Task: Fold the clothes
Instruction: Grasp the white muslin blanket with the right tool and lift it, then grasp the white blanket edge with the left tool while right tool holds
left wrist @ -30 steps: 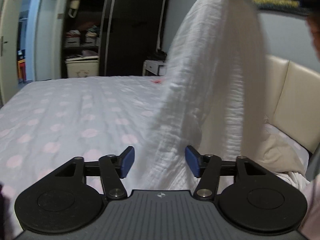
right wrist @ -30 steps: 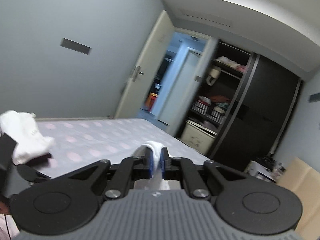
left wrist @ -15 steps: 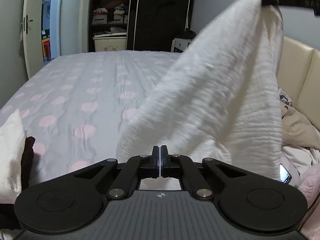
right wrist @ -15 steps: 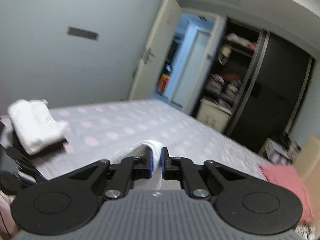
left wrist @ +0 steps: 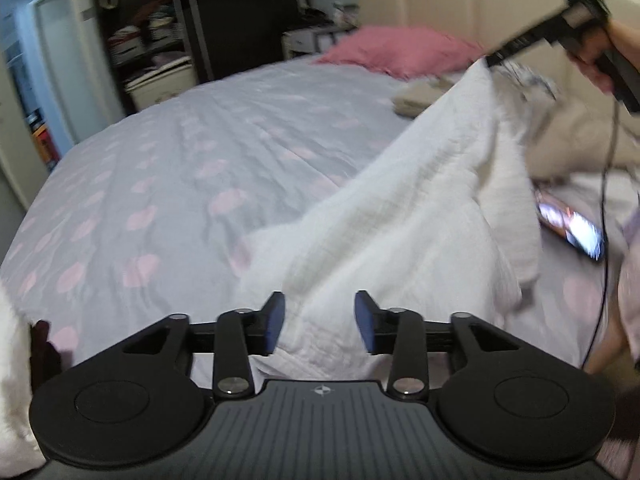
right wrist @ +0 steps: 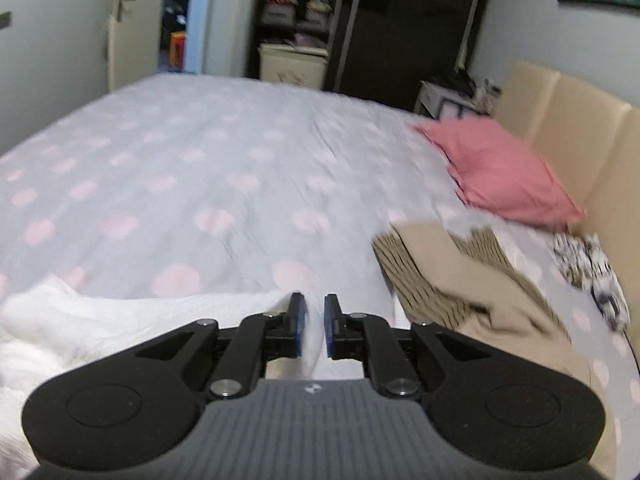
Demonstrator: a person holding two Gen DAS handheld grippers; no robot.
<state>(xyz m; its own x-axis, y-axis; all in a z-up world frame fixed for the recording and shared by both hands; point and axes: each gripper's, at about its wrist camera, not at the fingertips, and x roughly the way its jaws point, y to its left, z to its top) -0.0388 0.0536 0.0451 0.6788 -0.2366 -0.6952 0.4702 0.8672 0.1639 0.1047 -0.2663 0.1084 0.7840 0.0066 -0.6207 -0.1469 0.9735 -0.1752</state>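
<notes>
- Your right claw (right wrist: 312, 326) pinches one edge of the white garment (left wrist: 400, 216); the blue pads sit close together with a fold of white cloth between them. In the left wrist view that claw holds the cloth up near the headboard (left wrist: 460, 0), so the fabric runs as a taut slope down to the bed (left wrist: 180, 160).
- Your left claw (left wrist: 319, 322) stands wide open, pads well apart, holding nothing. The low end of the garment lies directly between and beneath the pads, resting on the spotted sheet.
- Why held so, as a judgement: one raised corner stretches the cloth and shows its edges, which lets the low end be spread or pinched cleanly.
- The pictures fit two readings: the open left claw is about to take the low edge, or it has let that edge go onto the bed. I cannot tell which.
- Garment is neither flat nor folded: part lifted, part bunched on the sheet.
- Nearby on the bed: a pink pillow (right wrist: 500, 172) by the headboard, a beige striped garment (right wrist: 448, 276) just right of the right claw, a lit phone (left wrist: 572, 232) beside the white cloth.
- Risk: the cable (left wrist: 608, 200) hangs near the phone and the cloth's edge.
- Both views are motion-blurred; fine detail of the grip is uncertain.
</notes>
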